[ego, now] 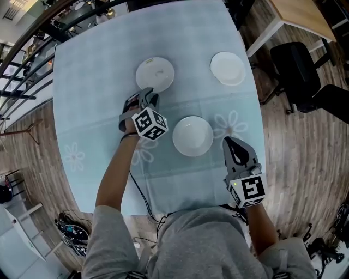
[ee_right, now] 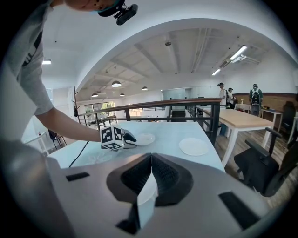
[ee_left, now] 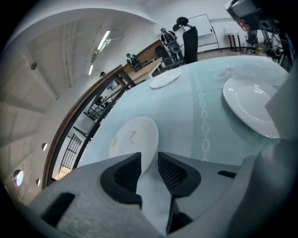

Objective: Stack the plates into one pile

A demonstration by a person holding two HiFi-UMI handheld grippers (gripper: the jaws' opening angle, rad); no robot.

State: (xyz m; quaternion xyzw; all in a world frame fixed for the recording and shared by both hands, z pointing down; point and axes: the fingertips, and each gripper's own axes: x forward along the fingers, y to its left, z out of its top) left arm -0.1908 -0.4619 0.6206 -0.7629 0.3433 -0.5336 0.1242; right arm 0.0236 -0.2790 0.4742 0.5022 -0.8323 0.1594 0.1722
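Observation:
Three white plates lie apart on the table. The far-left plate has my left gripper at its near rim. The jaws stand open, and the rim reaches into the gap between the pads without being pressed. A far-right plate sits alone. The middle plate lies nearest me. Just to its right my right gripper hovers shut, with nothing held.
The table wears a pale blue cloth with flower prints. A black cable runs off its near edge. Black office chairs and a wooden desk stand to the right; a railing runs along the left.

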